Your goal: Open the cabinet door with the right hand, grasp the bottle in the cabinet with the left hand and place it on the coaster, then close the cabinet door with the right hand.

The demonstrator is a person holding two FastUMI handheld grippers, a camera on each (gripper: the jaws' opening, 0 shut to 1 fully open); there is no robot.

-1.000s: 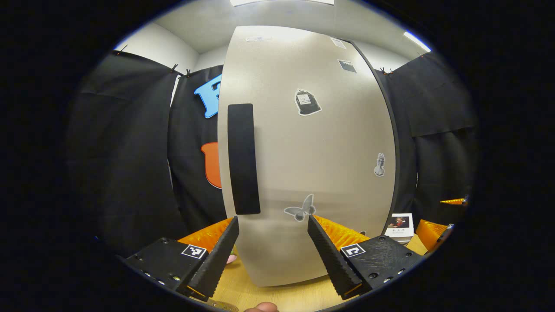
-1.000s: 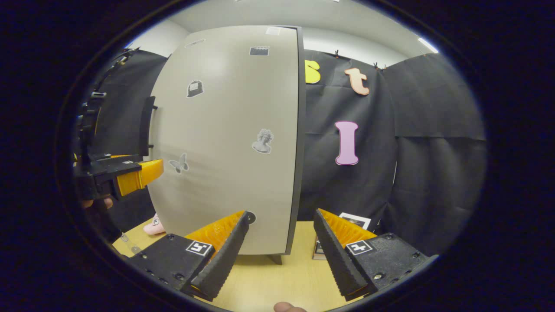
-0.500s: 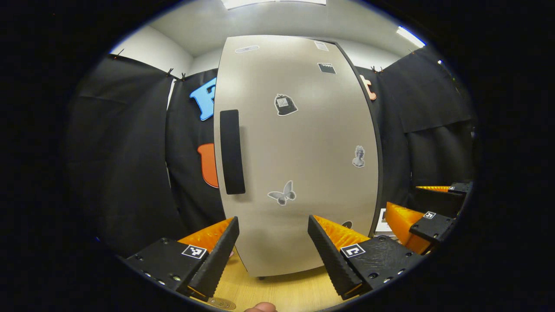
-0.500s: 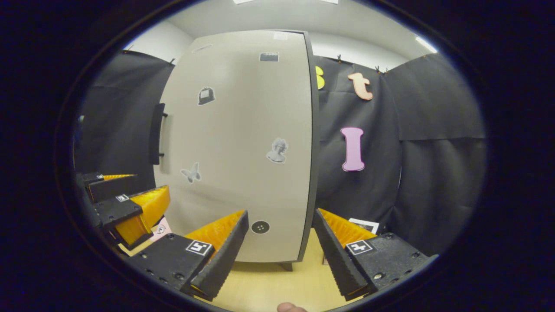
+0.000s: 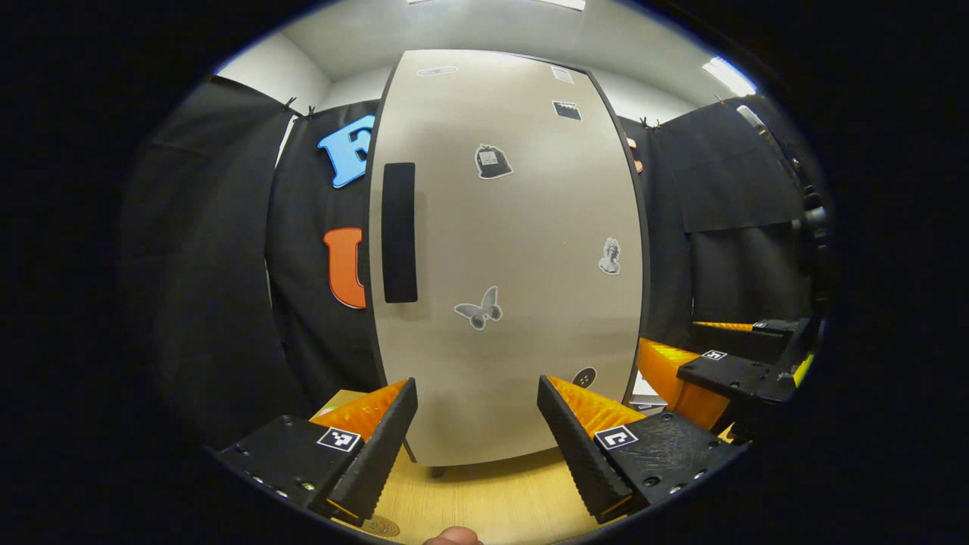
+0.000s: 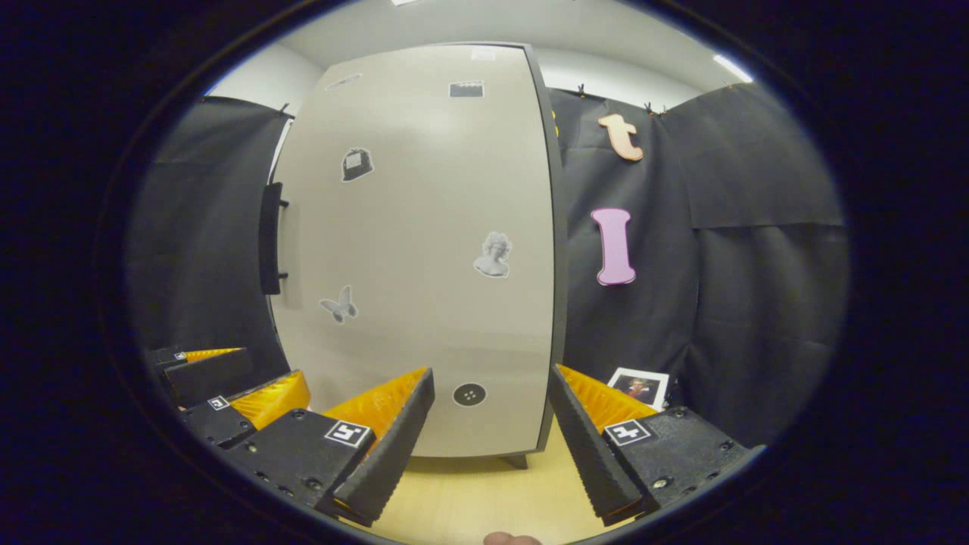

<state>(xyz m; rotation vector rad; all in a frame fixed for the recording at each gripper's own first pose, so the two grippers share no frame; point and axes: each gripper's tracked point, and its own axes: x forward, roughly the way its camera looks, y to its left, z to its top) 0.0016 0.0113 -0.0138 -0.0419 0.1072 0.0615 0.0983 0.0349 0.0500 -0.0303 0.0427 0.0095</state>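
The tall pale-grey cabinet door stands shut in front of me, so I cannot see the bottle behind it. Its black vertical bar handle sits at 9 o'clock on the door, and small grey stickers dot the panel: a butterfly, a bust and a round black button shape low at 5 o'clock.

My left gripper hangs released, jaws spread wide, short of the door's lower edge and touching nothing. My right gripper is likewise spread and empty, facing the door's hinge-side edge; in the left gripper view I see it at 3 o'clock, just beside the door's right edge.

The cabinet rests on short dark feet on the light wooden table. A small photo card lies at the cabinet's right foot against the black cloth wall. A round brownish disc lies on the table at 6 o'clock; I cannot tell whether it is the coaster.
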